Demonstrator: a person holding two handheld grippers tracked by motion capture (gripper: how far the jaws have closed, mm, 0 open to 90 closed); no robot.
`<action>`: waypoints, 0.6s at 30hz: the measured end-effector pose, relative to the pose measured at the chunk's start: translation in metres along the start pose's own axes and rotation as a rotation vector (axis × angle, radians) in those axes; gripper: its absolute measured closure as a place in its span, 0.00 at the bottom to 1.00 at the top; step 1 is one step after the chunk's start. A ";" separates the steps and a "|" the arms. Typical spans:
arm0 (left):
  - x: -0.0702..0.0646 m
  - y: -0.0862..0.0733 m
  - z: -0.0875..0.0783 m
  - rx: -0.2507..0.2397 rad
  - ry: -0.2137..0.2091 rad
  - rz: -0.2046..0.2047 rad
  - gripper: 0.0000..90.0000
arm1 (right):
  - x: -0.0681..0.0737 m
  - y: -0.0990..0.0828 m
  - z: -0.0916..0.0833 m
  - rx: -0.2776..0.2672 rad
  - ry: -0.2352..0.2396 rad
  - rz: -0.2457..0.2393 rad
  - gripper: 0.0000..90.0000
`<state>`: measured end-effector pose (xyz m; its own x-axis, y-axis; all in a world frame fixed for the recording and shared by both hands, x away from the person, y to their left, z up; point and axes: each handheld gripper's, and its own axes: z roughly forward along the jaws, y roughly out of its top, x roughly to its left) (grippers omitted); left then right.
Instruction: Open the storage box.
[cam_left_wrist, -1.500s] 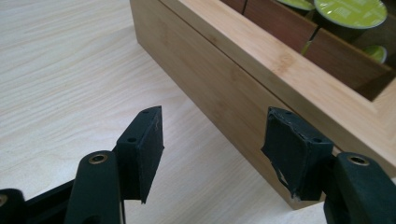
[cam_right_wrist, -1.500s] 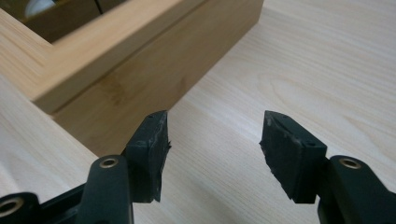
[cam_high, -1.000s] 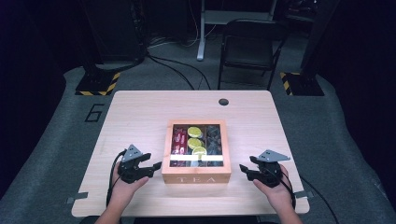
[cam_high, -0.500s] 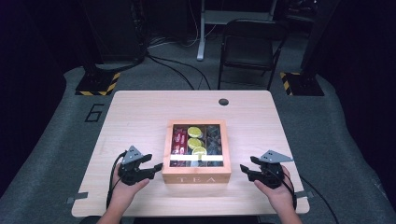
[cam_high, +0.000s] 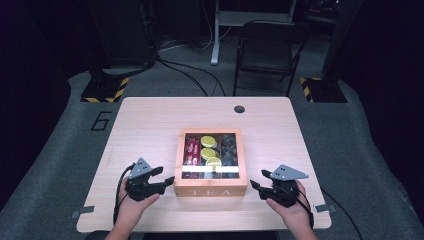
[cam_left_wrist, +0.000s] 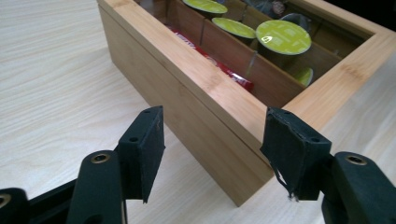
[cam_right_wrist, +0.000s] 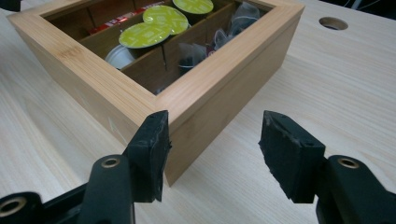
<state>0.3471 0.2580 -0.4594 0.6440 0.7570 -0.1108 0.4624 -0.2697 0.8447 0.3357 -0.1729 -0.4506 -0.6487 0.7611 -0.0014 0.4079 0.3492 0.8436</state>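
A wooden box (cam_high: 210, 190) marked TEA stands in the middle of the table's near half. Its compartments hold green-topped capsules (cam_high: 207, 141), red packets (cam_high: 191, 150) and dark tea bags (cam_high: 229, 147). My left gripper (cam_high: 166, 175) is at the box's front left corner with its jaws open. In the left gripper view the box's corner (cam_left_wrist: 187, 93) lies between the open left gripper (cam_left_wrist: 212, 140) jaws, with no pad pressing on it. My right gripper (cam_high: 257, 179) hovers a little right of the front right corner, also open. The right gripper view shows the right gripper (cam_right_wrist: 212, 135) facing the box's corner (cam_right_wrist: 210, 88).
A round cable hole (cam_high: 239, 108) sits near the table's far edge. A black chair (cam_high: 267, 50) and stand bases with yellow-black stripes (cam_high: 102, 90) are on the floor behind. The table's front edge (cam_high: 200, 227) is close under both hands.
The right gripper has shifted very slightly by the box's front right corner. The left gripper and the box stay where they were.
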 end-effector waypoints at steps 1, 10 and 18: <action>-0.001 0.000 0.000 -0.006 -0.009 -0.007 0.46 | 0.002 0.001 -0.001 -0.006 0.004 0.004 0.46; -0.011 -0.001 -0.002 0.007 -0.047 0.019 0.46 | 0.006 0.001 -0.001 -0.022 0.031 0.013 0.46; -0.017 -0.002 0.002 0.021 -0.062 0.035 0.46 | 0.007 0.000 0.002 -0.023 0.050 0.017 0.46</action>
<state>0.3369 0.2447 -0.4599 0.6961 0.7088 -0.1139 0.4508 -0.3081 0.8378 0.3321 -0.1662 -0.4518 -0.6734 0.7382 0.0394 0.4045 0.3234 0.8555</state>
